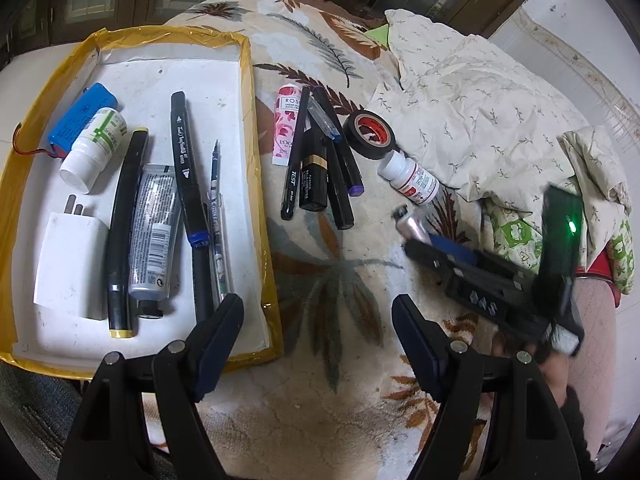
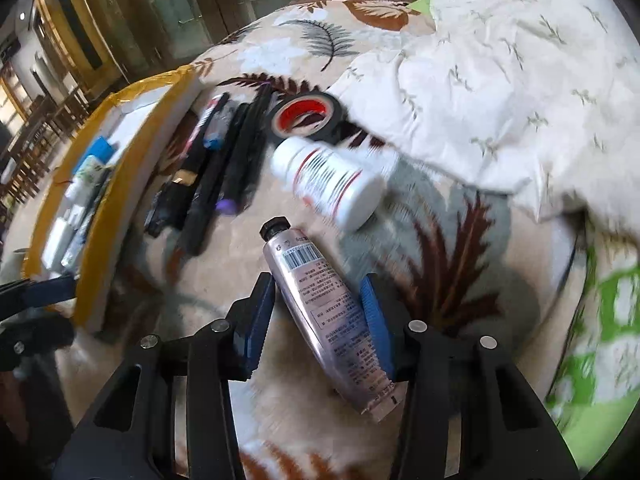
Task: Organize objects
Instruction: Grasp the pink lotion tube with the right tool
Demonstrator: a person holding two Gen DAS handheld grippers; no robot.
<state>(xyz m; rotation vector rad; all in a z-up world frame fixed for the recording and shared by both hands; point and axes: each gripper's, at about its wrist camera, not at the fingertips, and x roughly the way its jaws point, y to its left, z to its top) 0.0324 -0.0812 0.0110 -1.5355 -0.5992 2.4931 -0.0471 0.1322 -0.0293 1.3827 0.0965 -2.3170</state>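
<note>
A yellow-rimmed white tray (image 1: 256, 184) holds a blue battery pack (image 1: 82, 118), a white bottle (image 1: 94, 148), a charger, markers, a silver tube and a pen. On the leaf-print blanket lie a pink rose tube (image 1: 285, 124), several black pens and markers (image 1: 320, 168), a black tape roll (image 1: 370, 134) and a white pill bottle (image 1: 412, 178). My left gripper (image 1: 318, 322) is open and empty beside the tray's near right corner. My right gripper (image 2: 318, 316) is closing around a pinkish metallic tube (image 2: 320, 300), whose cap shows in the left wrist view (image 1: 410, 224).
A crumpled white leaf-print quilt (image 1: 480, 108) lies at the right, next to the pill bottle and tape. A green-and-white patterned cloth (image 2: 600, 340) lies at the far right. Dark wooden furniture and glass doors stand behind the blanket.
</note>
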